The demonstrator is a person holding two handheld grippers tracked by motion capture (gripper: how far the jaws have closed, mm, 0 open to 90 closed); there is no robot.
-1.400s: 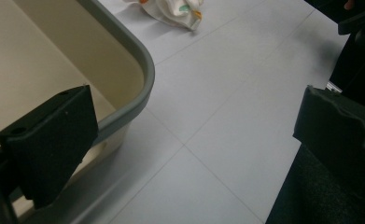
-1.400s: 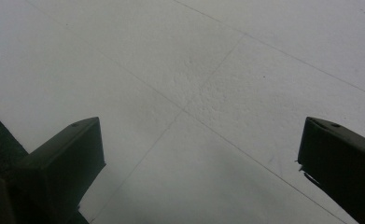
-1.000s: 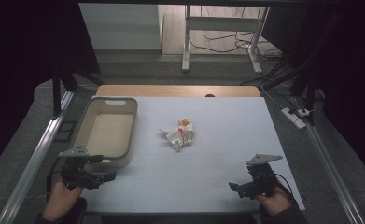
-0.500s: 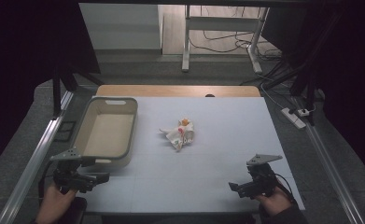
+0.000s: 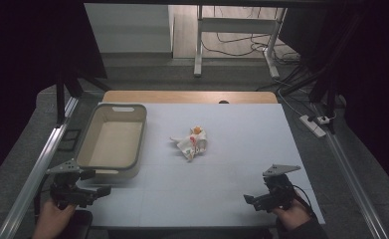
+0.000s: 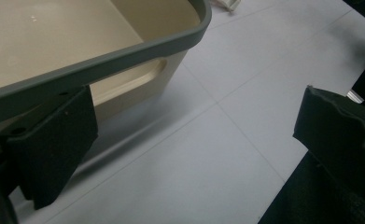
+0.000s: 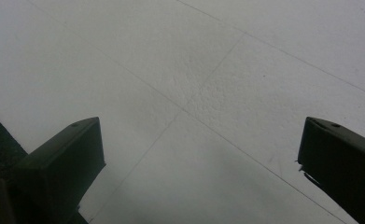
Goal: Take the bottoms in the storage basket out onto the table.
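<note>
Beige bin (image 5: 113, 142), grey rim, is sitting empty at 10 o'clock. Left gripper (image 5: 98, 191) is hovering at its near corner, jaws spread wide; right gripper (image 5: 249, 200) is gaping too, at 5 o'clock.

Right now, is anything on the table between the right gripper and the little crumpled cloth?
Nothing visible. Bare table lies between the right gripper and the cloth. The bin sits off to the cloth's left.
</note>
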